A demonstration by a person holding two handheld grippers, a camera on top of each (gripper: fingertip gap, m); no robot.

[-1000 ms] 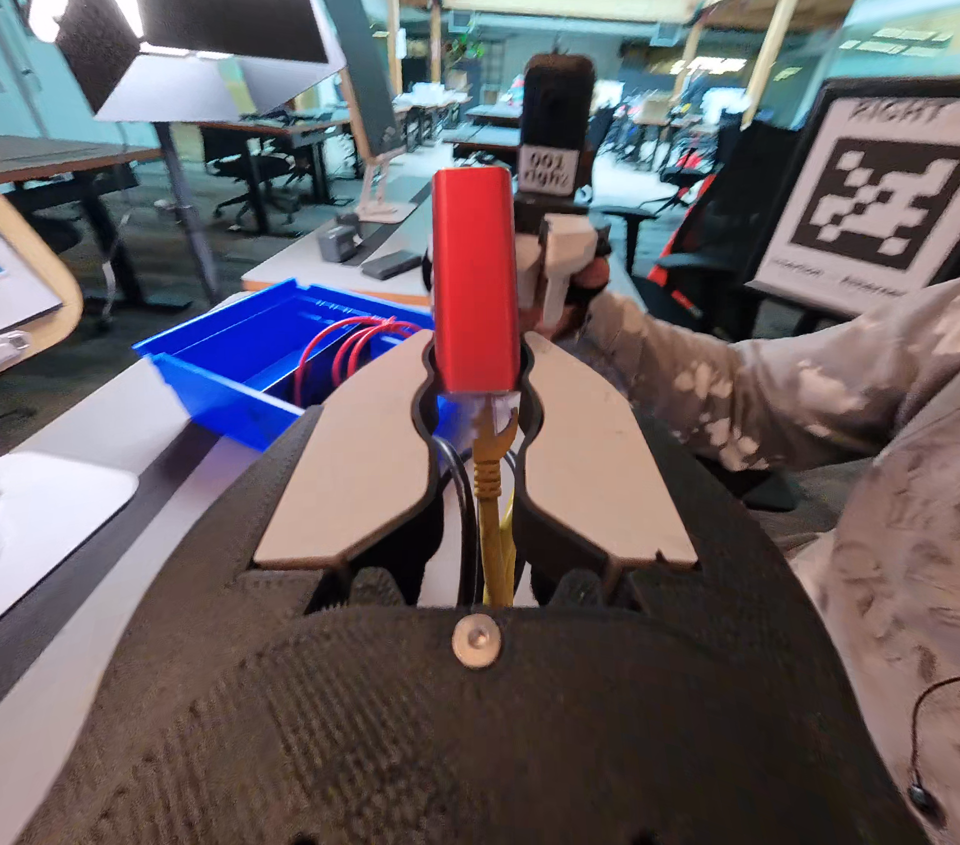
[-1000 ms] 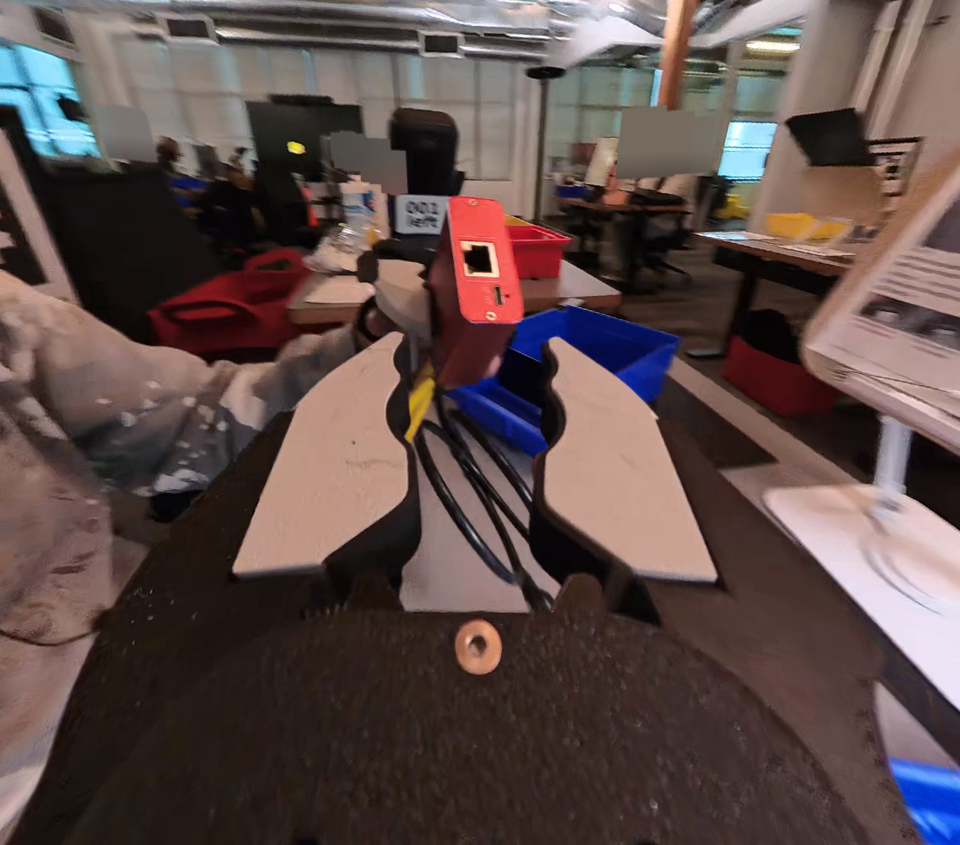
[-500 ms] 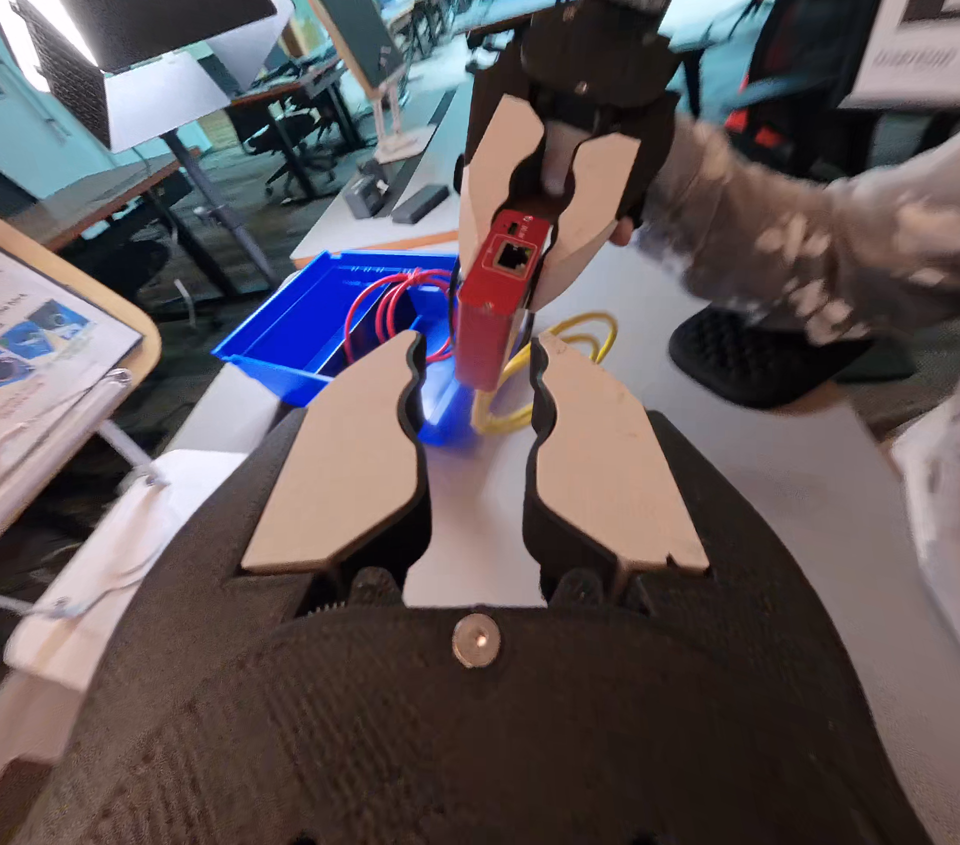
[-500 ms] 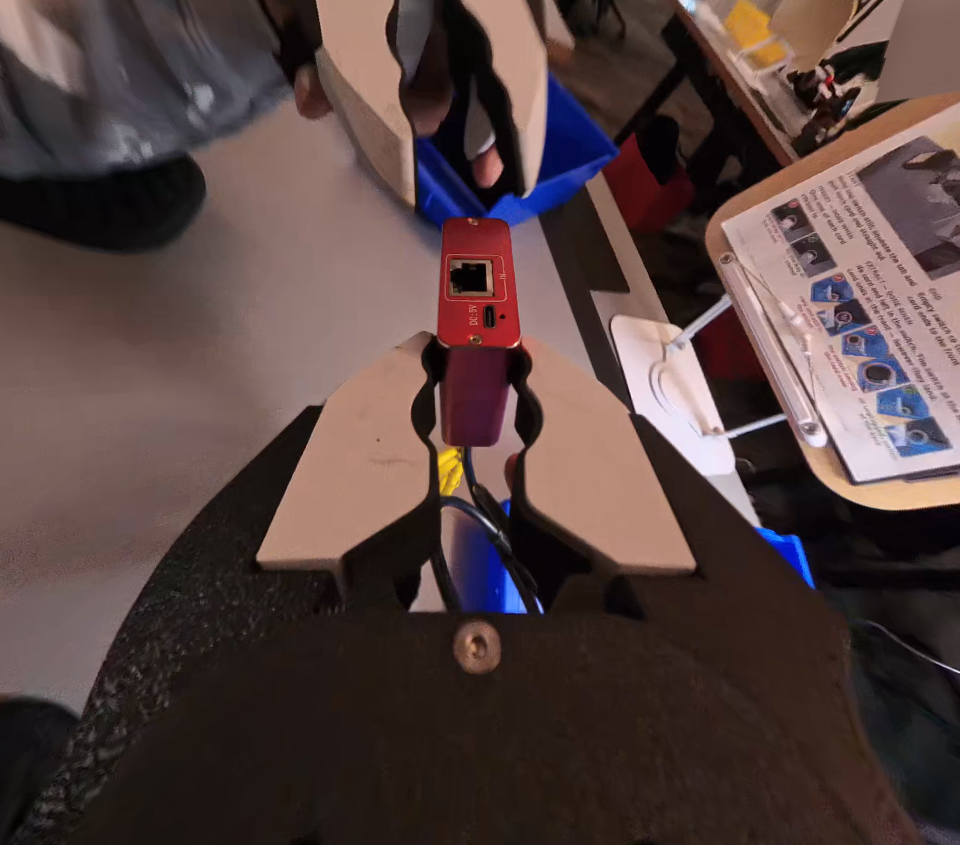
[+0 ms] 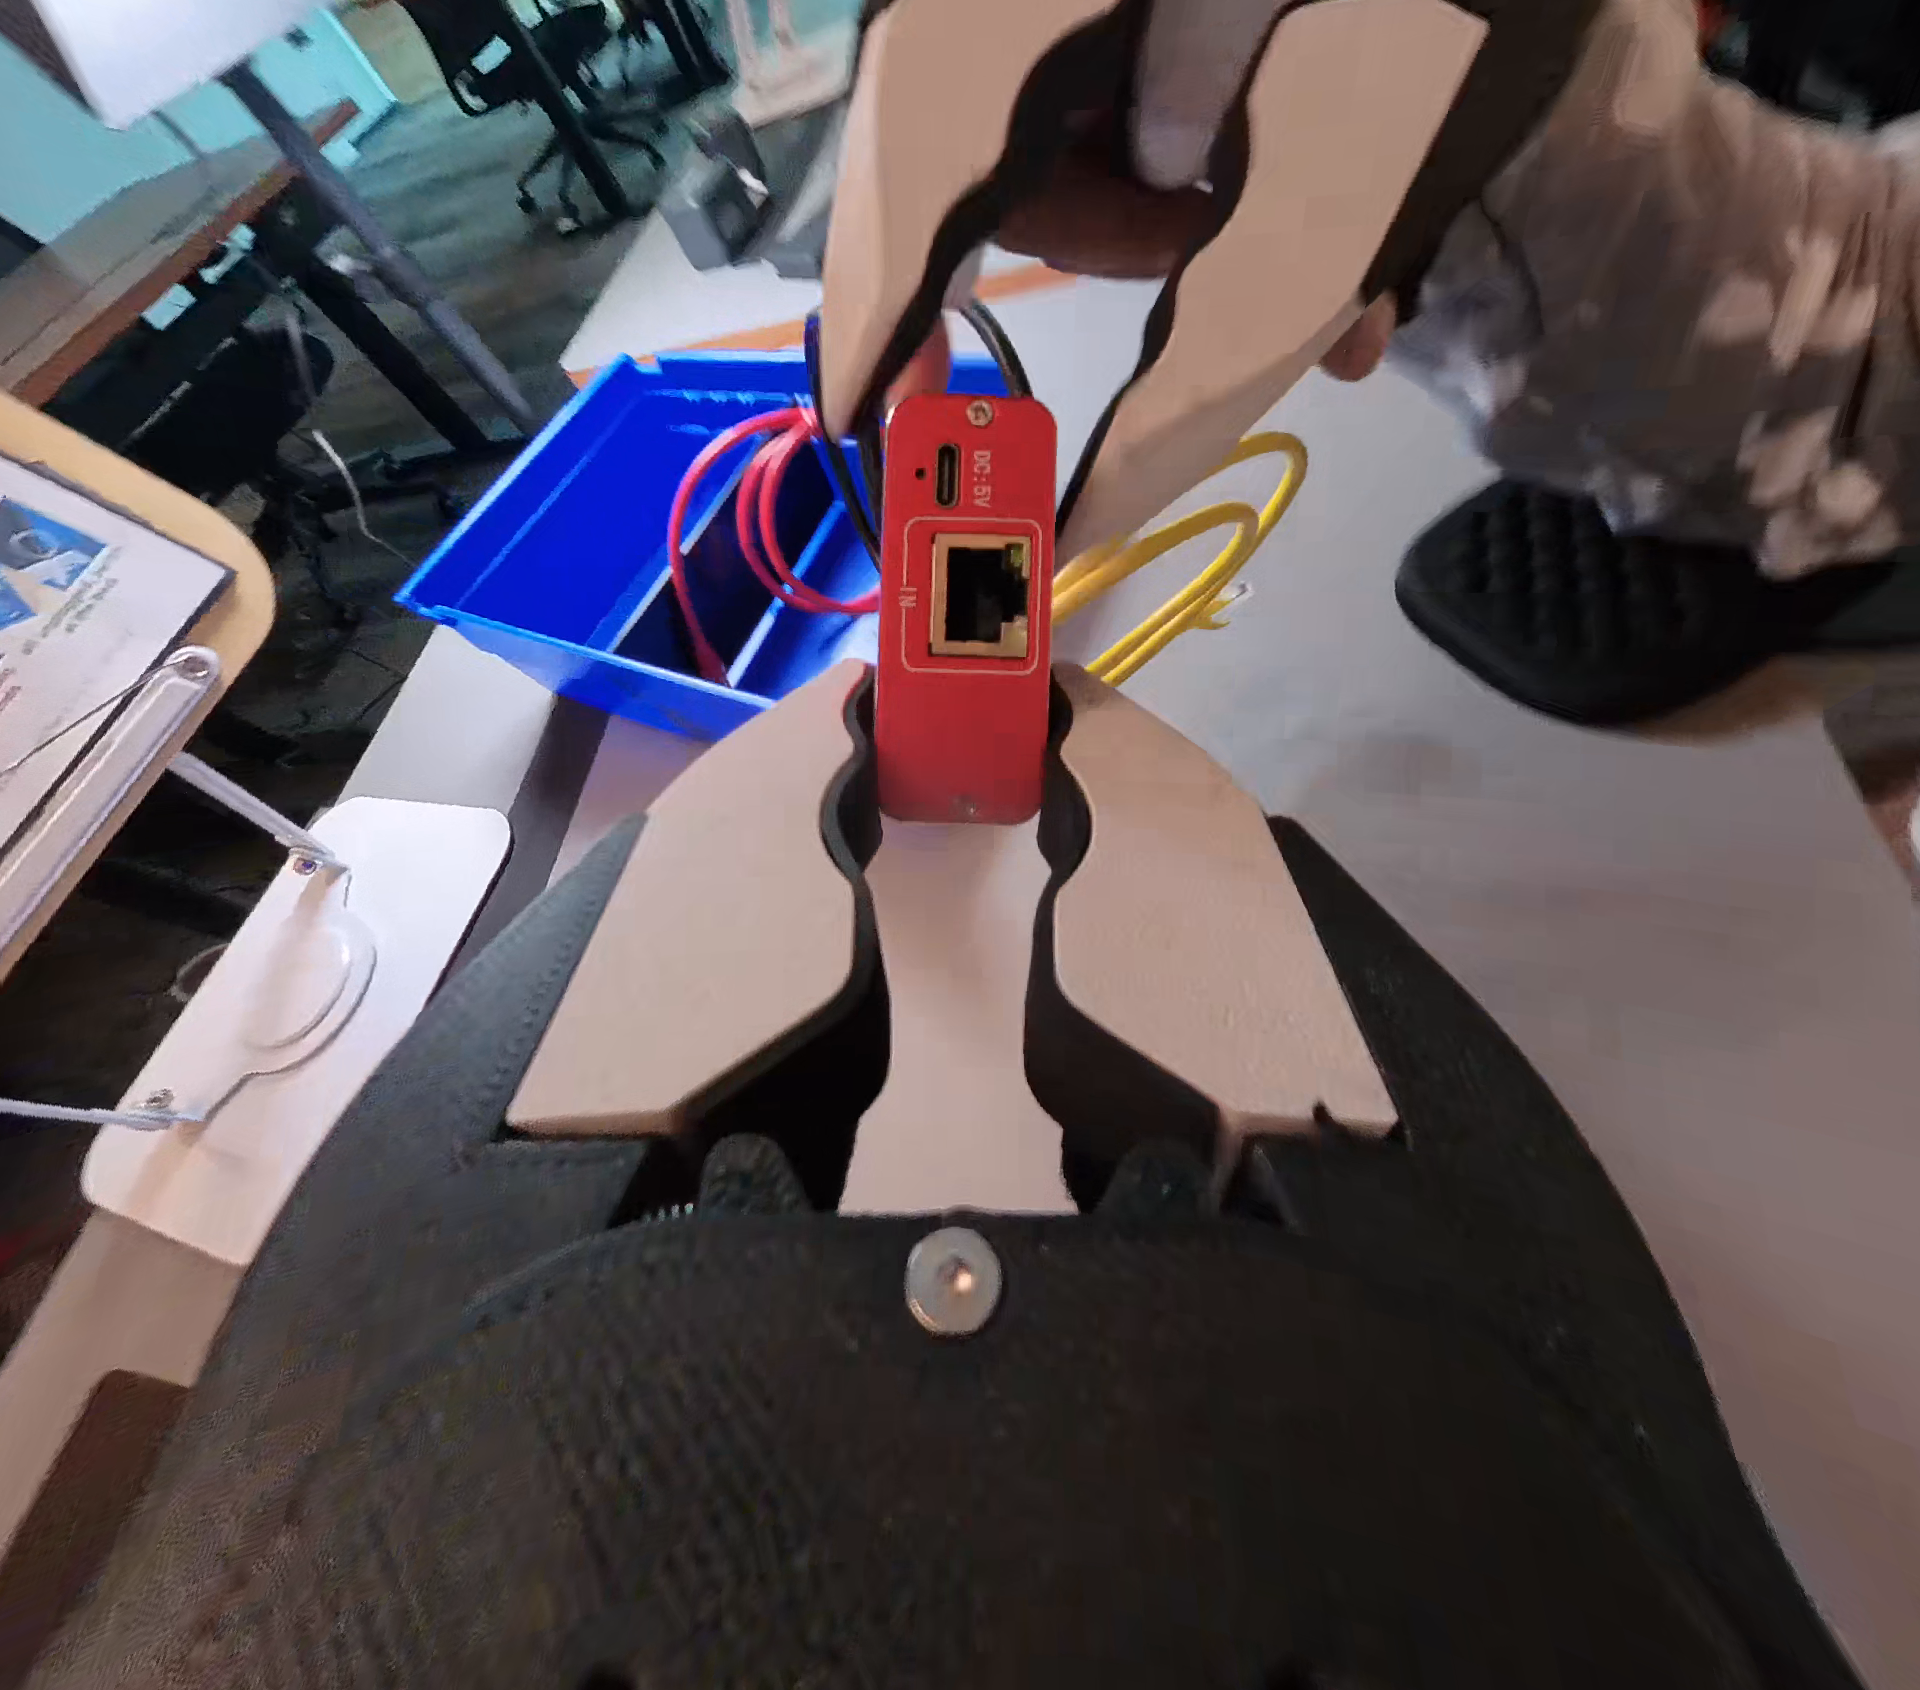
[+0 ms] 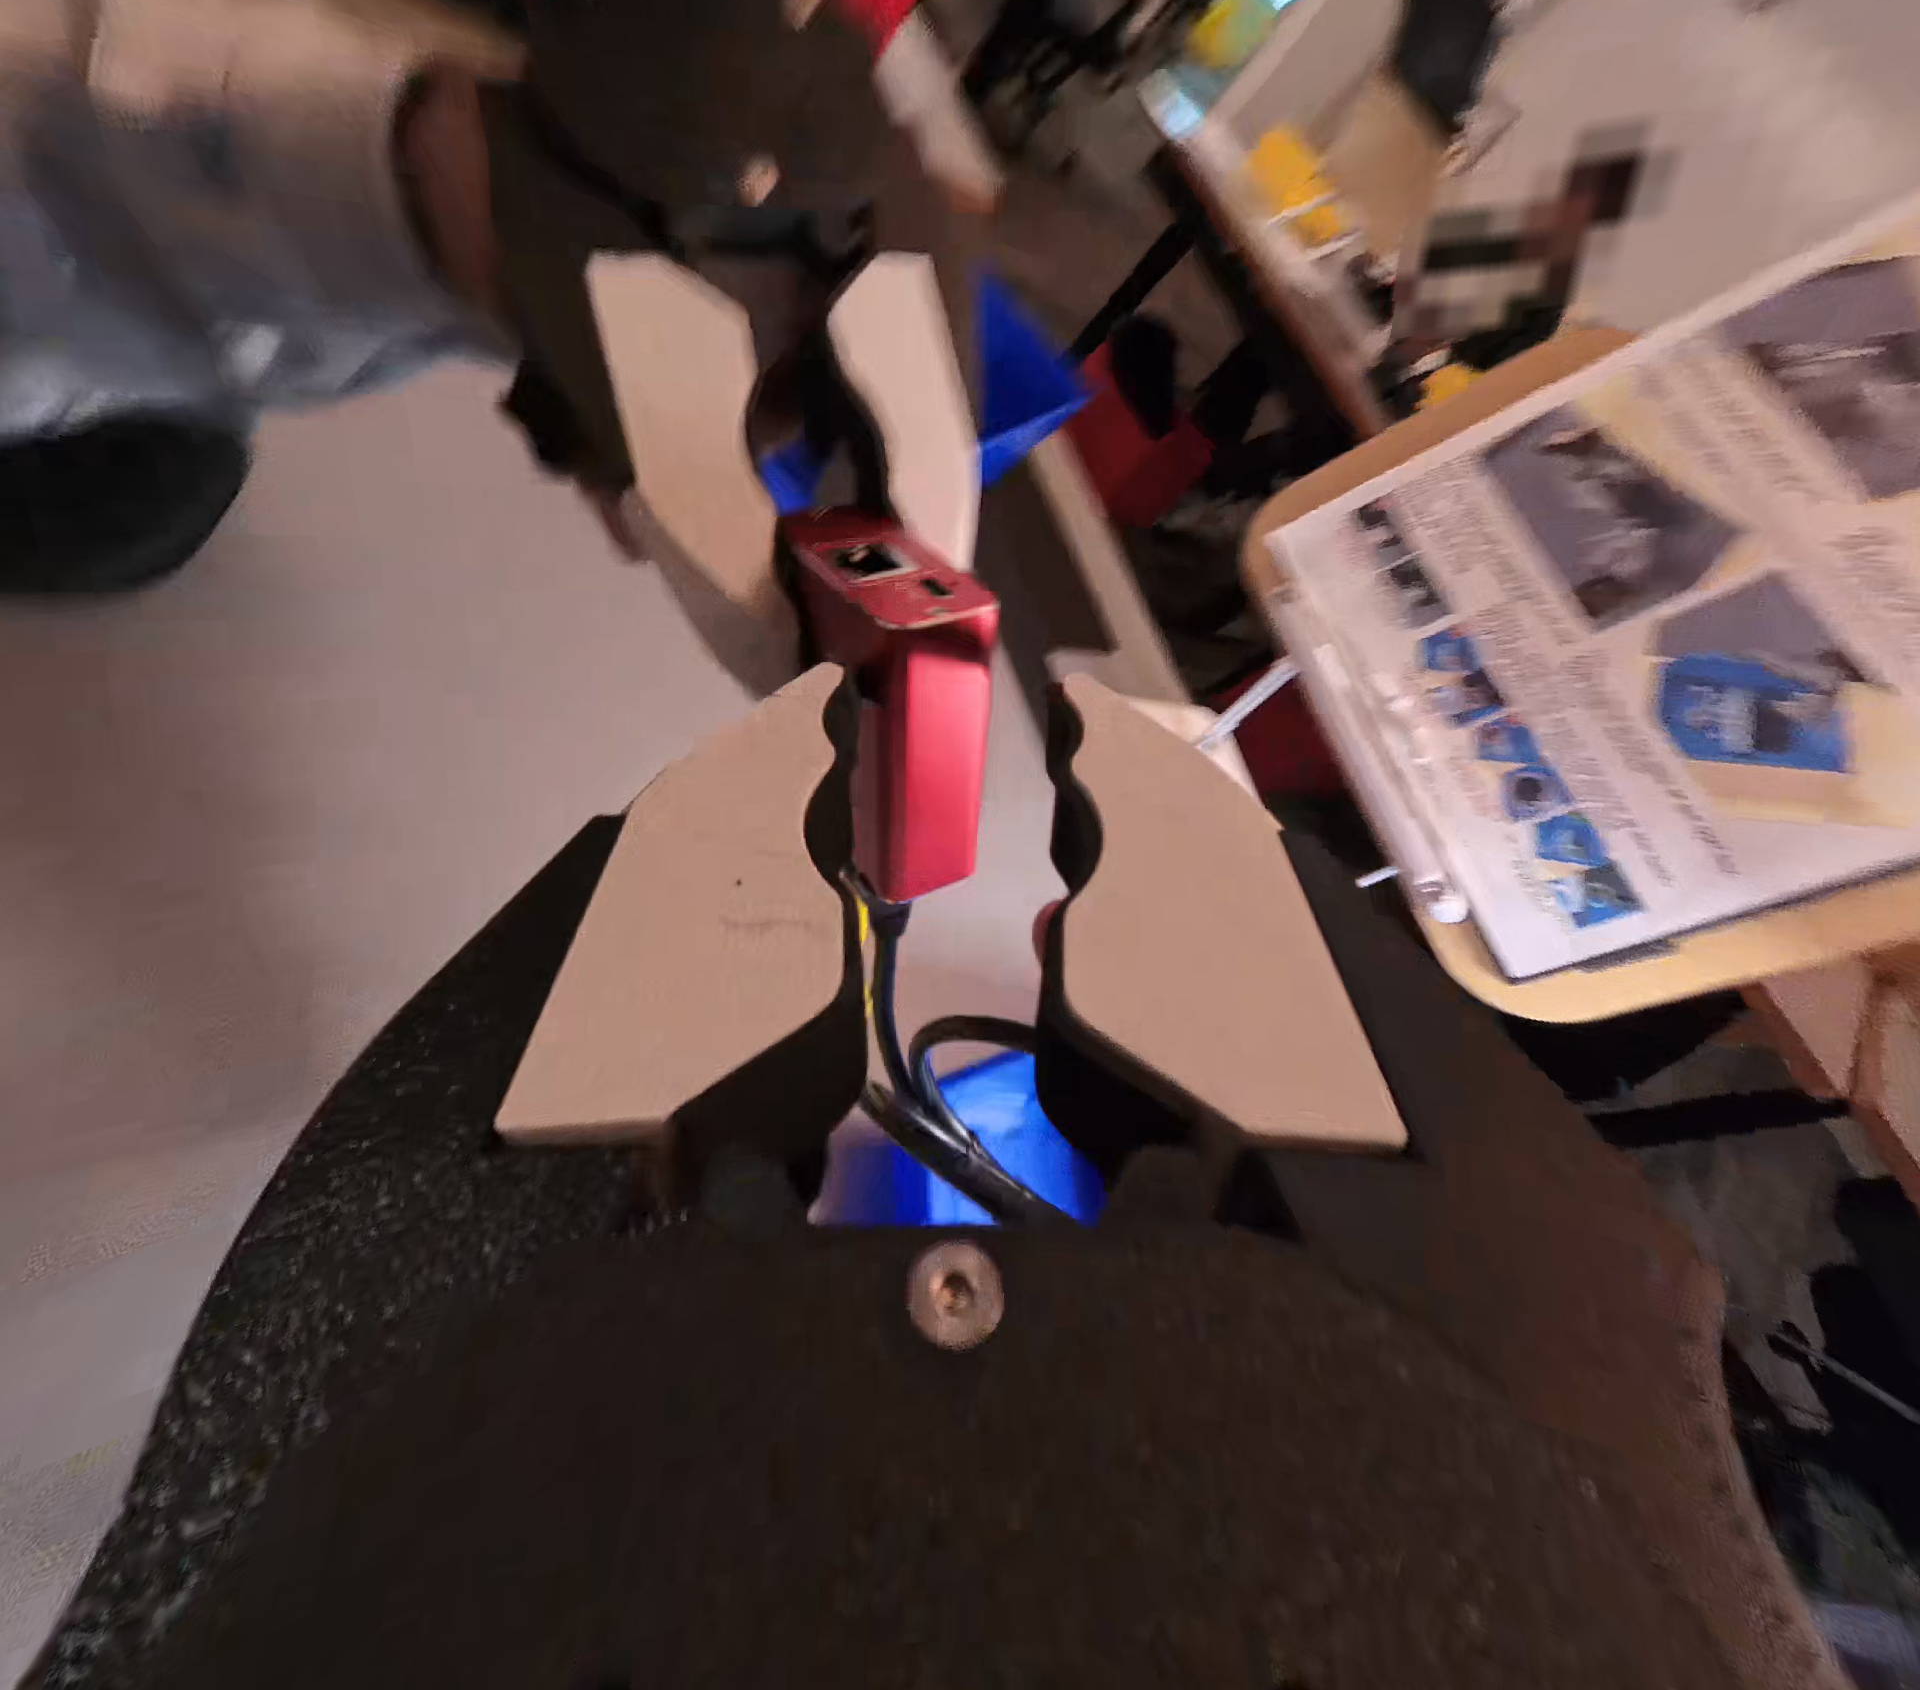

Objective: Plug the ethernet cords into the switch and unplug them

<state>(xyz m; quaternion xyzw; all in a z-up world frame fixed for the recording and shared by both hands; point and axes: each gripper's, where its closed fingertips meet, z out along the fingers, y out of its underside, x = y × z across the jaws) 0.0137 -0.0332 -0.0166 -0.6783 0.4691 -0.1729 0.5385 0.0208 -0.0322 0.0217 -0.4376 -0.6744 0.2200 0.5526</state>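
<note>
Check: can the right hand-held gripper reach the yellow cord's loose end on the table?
Probably yes. The right hand-held gripper is open, gripping nothing, and the yellow cord lies uncovered on the table beside the switch, which the left hand-held gripper holds.

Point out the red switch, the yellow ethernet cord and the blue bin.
red switch (image 5: 961, 601), left wrist view, its port face.
yellow ethernet cord (image 5: 1195, 560), left wrist view, a loop on the table.
blue bin (image 5: 582, 518), left wrist view, its inner wall.
</note>
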